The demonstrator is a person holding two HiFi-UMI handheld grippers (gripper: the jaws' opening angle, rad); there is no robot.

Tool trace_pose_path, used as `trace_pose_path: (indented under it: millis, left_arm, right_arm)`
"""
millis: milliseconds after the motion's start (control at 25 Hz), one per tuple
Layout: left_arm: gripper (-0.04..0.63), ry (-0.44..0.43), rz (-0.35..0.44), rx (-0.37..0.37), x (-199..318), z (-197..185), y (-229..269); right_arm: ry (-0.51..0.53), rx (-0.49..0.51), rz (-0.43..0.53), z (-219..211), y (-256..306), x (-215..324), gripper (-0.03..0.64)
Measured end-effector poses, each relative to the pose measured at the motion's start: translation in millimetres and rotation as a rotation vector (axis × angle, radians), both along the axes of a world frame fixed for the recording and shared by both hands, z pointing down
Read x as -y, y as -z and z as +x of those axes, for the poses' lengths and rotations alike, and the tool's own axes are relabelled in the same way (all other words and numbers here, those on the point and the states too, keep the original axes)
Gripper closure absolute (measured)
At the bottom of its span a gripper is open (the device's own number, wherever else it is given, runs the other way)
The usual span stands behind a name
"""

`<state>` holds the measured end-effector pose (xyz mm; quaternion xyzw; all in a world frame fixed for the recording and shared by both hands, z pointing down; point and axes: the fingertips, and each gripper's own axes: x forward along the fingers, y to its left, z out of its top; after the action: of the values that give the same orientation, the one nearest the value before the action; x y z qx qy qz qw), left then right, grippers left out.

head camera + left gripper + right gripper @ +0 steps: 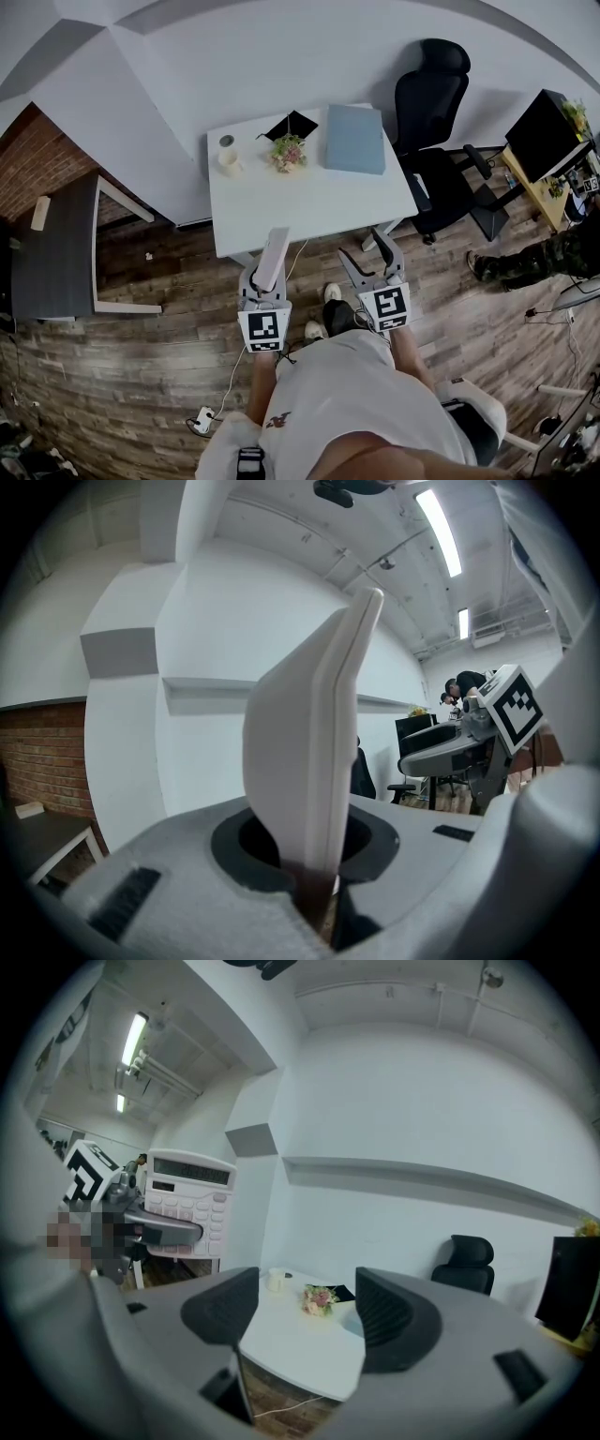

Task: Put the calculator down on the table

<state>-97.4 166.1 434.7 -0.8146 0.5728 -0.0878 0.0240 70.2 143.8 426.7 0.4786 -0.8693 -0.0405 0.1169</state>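
Office, white desk (309, 206), black swivel chair (427, 103), dark monitor (539, 136)

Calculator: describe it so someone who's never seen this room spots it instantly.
Find the white table on the wood floor; just short of its near edge are two handheld grippers. The calculator is the white slab clamped on edge between the fingers of the left gripper, whereas the right gripper is open and empty.

White rectangular table (309, 202) standing on a wood-plank floor (141, 375). At the far left corner, a small cream cup (230, 161). Right of it, near the far edge, a little bunch of flowers (288, 153), with a black square sheet (292, 125) just beyond, seemingly touching. At the far right, a flat blue-grey pad (354, 138), lying lengthwise from far to near.
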Motion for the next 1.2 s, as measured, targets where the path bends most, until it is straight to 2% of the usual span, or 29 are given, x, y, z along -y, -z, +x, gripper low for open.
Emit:
trace_pose_path:
  millis: [320,520,1200]
  left_arm:
    - [0.526,0.03,-0.004,0.007,34.5,-5.6,0.3]
    - [0.526,0.047,-0.009,0.003,61.5,-6.1,-0.1]
    - [0.526,0.114,-0.019,0.029,131.3,13.9,4.6]
  right_arm:
    - [0.014,0.01,0.005,-0.3,1.2,41.4,0.29]
    - [0.016,0.021,0.002,1.6,1.7,71.2,0.264]
    - [0.095,0.043,-0.011,16.5,2.4,150.4,0.264]
